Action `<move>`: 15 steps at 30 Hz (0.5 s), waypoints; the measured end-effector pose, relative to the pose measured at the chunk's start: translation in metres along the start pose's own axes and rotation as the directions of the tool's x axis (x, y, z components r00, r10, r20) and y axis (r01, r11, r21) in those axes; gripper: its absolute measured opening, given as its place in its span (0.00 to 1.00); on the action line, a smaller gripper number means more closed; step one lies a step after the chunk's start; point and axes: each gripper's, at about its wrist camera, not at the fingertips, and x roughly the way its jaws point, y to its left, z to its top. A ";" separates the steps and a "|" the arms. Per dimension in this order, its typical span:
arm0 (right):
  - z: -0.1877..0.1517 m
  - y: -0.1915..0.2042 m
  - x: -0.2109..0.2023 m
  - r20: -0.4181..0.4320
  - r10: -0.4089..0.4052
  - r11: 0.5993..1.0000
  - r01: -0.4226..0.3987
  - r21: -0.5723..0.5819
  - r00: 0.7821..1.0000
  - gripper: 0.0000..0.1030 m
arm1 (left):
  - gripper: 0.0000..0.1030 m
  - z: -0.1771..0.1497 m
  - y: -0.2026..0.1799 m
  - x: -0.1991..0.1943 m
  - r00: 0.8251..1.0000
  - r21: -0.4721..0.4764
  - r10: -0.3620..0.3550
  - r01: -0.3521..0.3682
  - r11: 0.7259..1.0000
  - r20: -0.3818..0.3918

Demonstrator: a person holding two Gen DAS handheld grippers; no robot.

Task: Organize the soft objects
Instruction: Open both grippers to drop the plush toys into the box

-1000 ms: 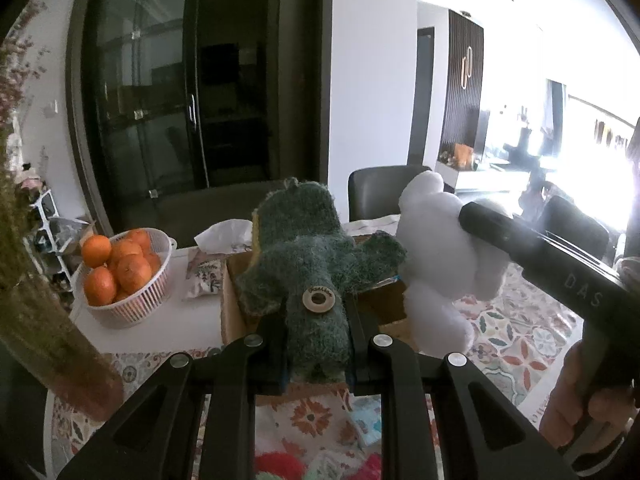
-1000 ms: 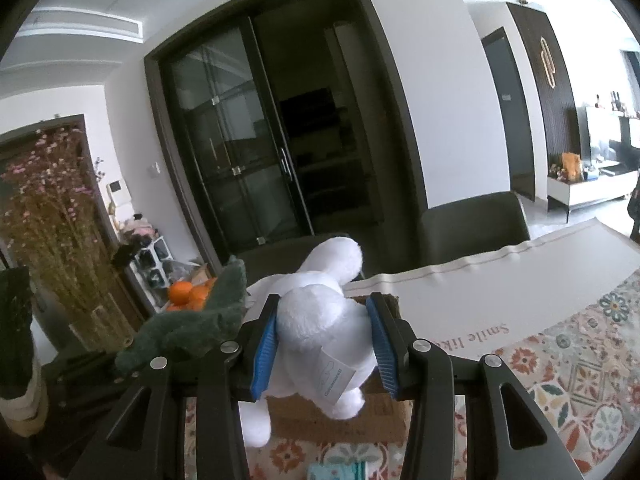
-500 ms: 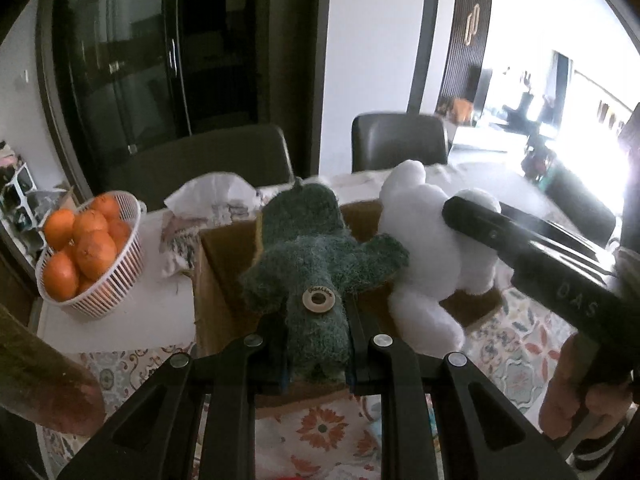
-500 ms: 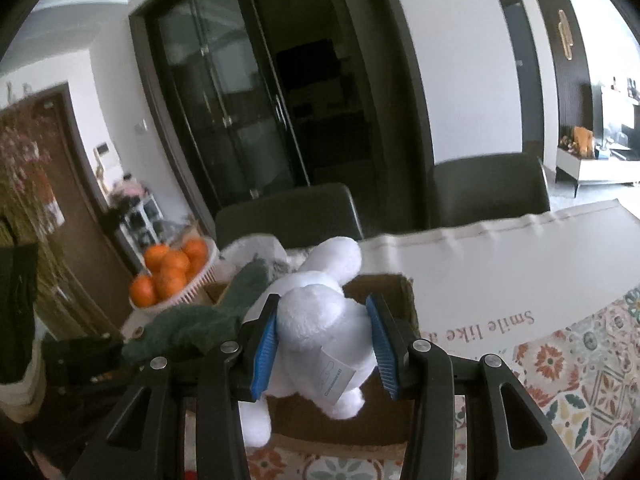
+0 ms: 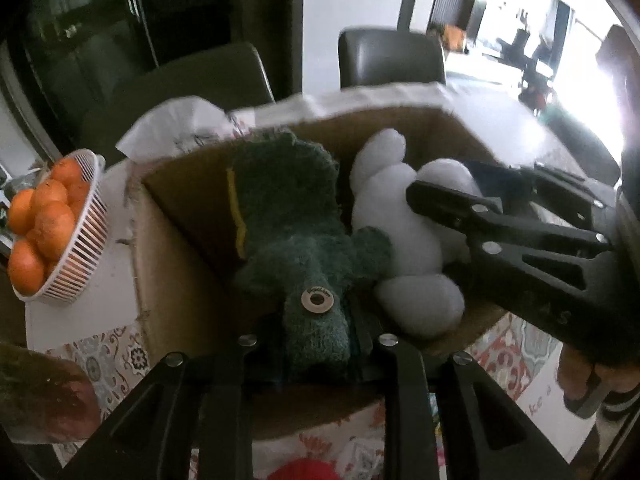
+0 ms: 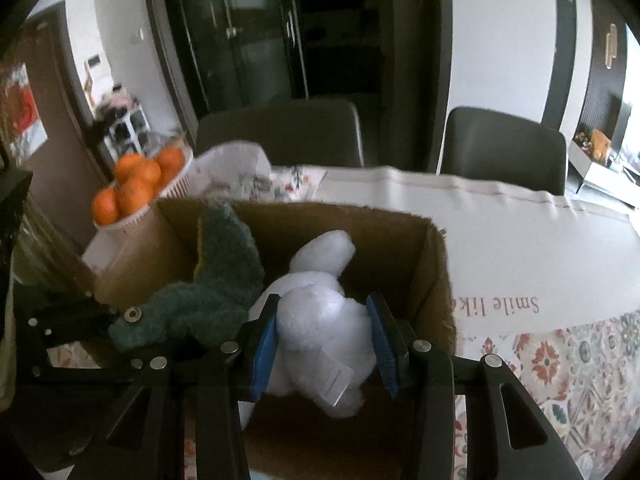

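Note:
My left gripper (image 5: pixel 316 344) is shut on a dark green plush toy (image 5: pixel 292 224) by its lower end and holds it inside an open cardboard box (image 5: pixel 168 280). My right gripper (image 6: pixel 322 344) is shut on a white plush toy (image 6: pixel 320 320), also down inside the box (image 6: pixel 436 280), right of the green plush (image 6: pixel 216 288). In the left wrist view the white plush (image 5: pixel 404 240) lies against the green one, and the right gripper (image 5: pixel 448 200) reaches in from the right. The box floor under the toys is mostly hidden.
A white basket of oranges (image 5: pixel 48 224) stands left of the box, with crumpled white paper (image 5: pixel 176 128) behind the box. A patterned tablecloth (image 6: pixel 560 368) covers the table. Dark chairs (image 6: pixel 504 148) stand at the far edge. A red soft thing (image 5: pixel 304 472) lies near me.
Both grippers have moved forward and down, carrying the green and white plush toys from above the box into it. Both stay shut on their toys.

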 end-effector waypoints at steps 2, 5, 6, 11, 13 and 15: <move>-0.001 0.001 0.004 -0.019 0.000 1.000 -0.001 -0.009 1.000 0.47 | 0.35 0.001 -0.001 0.006 0.999 0.005 -0.003 0.003 1.000 -0.038; 0.000 0.001 0.004 -0.027 0.026 1.000 -0.026 -0.008 0.999 0.59 | 0.57 0.001 -0.003 0.006 0.998 -0.001 0.028 -0.029 1.000 -0.057; 0.002 0.001 0.002 -0.024 0.045 0.999 -0.045 0.005 0.999 0.61 | 0.65 0.002 -0.003 0.004 0.998 -0.002 0.029 -0.029 1.000 -0.050; 0.008 0.000 -0.017 0.013 0.055 0.998 -0.055 0.036 0.998 0.61 | 0.65 0.004 -0.003 -0.009 1.000 -0.031 0.025 -0.025 0.999 -0.014; 0.009 0.001 -0.026 0.026 0.040 0.998 -0.041 0.037 0.999 0.61 | 0.65 0.005 -0.004 -0.019 0.999 -0.042 0.032 -0.032 0.999 0.003; 0.008 0.003 -0.038 0.047 0.017 0.999 -0.019 0.034 0.999 0.61 | 0.66 0.004 -0.006 -0.029 0.999 -0.051 0.034 -0.032 0.998 0.026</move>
